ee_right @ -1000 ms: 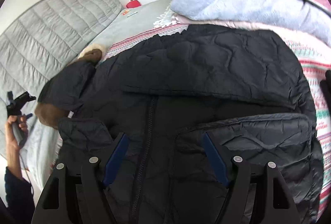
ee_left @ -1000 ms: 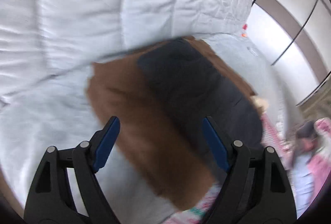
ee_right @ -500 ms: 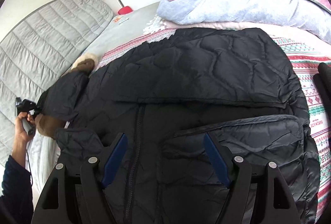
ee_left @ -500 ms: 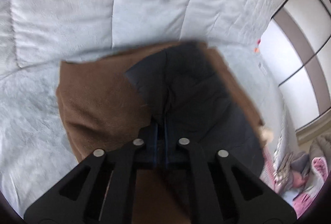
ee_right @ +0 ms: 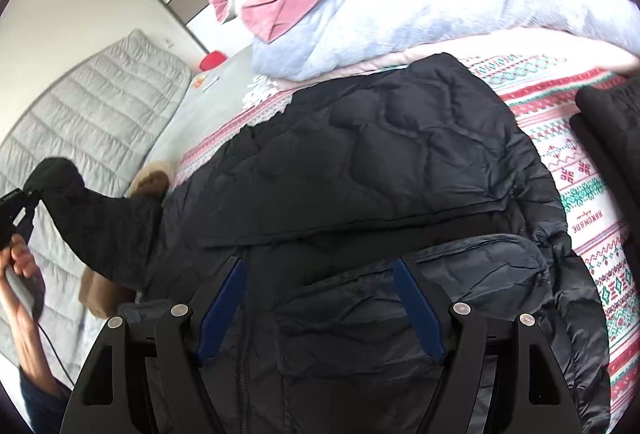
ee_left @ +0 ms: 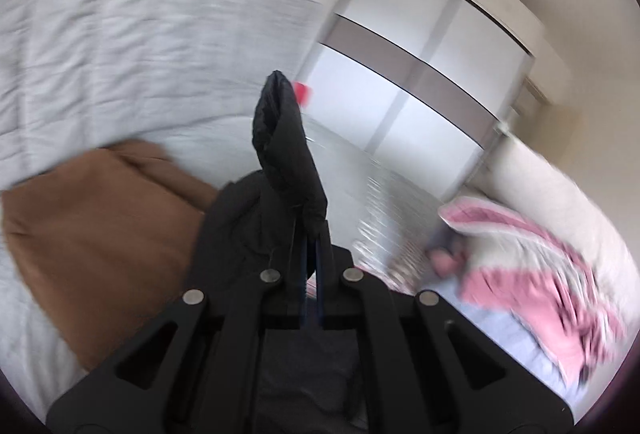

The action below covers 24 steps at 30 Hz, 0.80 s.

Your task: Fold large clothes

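Observation:
A black quilted jacket (ee_right: pixel 380 169) lies spread across the patterned bedspread, zip side up. My left gripper (ee_left: pixel 310 246) is shut on the cuff of its left sleeve (ee_left: pixel 286 149), which stands up above the fingers. In the right wrist view that sleeve (ee_right: pixel 92 218) is stretched out and lifted at the far left, pinched by the left gripper (ee_right: pixel 24 199) in a person's hand. A brown lining or garment (ee_left: pixel 92 234) lies under the sleeve. My right gripper (ee_right: pixel 320 302) hovers open over the jacket's lower front, with nothing pressed between its blue pads.
Folded pink and pale blue blankets (ee_right: pixel 400 5) are piled at the bed's far side. A grey quilted headboard (ee_right: pixel 92 105) runs along the left. A small red object (ee_right: pixel 212 61) sits on the grey sheet. A dark item (ee_right: pixel 612 125) lies at the right edge.
My left gripper closed on the sleeve cuff, then swung up and away, lifting the sleeve off the bed. My right gripper drifted a little over the jacket and stayed open.

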Each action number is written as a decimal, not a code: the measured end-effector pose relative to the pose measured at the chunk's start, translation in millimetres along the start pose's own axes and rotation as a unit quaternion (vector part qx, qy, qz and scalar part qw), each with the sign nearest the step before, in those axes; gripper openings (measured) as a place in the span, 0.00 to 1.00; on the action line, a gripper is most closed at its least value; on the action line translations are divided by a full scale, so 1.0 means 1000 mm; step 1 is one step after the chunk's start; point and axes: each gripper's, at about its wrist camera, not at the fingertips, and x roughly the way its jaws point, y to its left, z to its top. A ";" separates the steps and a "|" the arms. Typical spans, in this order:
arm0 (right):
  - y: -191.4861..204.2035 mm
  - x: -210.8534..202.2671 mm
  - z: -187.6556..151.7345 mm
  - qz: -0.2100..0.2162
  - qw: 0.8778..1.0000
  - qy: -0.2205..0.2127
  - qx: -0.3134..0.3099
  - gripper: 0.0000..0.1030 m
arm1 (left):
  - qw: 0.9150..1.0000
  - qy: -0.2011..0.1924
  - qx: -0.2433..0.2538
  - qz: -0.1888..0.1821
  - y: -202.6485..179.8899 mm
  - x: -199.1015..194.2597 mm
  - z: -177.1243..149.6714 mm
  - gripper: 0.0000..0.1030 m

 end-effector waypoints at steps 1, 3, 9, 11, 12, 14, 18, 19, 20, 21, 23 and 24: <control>-0.004 -0.002 0.002 0.005 1.000 -0.001 0.009 0.75 | 1.000 0.011 0.012 -0.015 -0.018 0.002 -0.011 0.04; -0.011 -0.005 0.005 0.011 1.000 -0.003 0.022 0.75 | 0.998 0.035 0.024 -0.038 -0.045 0.010 -0.032 0.04; -0.032 -0.020 0.015 0.011 0.999 -0.017 0.051 0.75 | 0.988 0.106 0.060 -0.090 -0.118 0.043 -0.108 0.04; -0.039 -0.024 0.017 0.007 0.998 -0.021 0.061 0.75 | 0.983 0.141 0.062 -0.097 -0.129 0.059 -0.139 0.04; -0.042 -0.025 0.017 0.005 0.998 -0.022 0.064 0.75 | 0.981 0.158 0.060 -0.099 -0.133 0.068 -0.154 0.04; -0.049 -0.025 0.019 0.002 0.997 -0.020 0.076 0.75 | 0.974 0.196 0.055 -0.096 -0.140 0.086 -0.189 0.04; -0.059 -0.022 0.020 0.005 0.995 -0.010 0.098 0.75 | 0.963 0.252 0.059 -0.080 -0.135 0.102 -0.239 0.04; -0.059 -0.021 0.020 0.007 0.995 -0.009 0.101 0.75 | 0.959 0.265 0.063 -0.073 -0.133 0.105 -0.250 0.04; -0.059 -0.022 0.019 0.009 0.995 -0.008 0.101 0.75 | 0.957 0.274 0.065 -0.070 -0.131 0.107 -0.257 0.04; -0.059 -0.021 0.020 0.010 0.995 -0.008 0.100 0.75 | 0.956 0.277 0.066 -0.069 -0.130 0.108 -0.261 0.04; -0.058 -0.022 0.020 0.012 0.995 -0.008 0.096 0.75 | 0.953 0.287 0.071 -0.063 -0.129 0.109 -0.266 0.08; -0.057 -0.023 0.019 0.013 0.995 -0.008 0.094 0.75 | 0.951 0.294 0.072 -0.063 -0.130 0.110 -0.268 0.16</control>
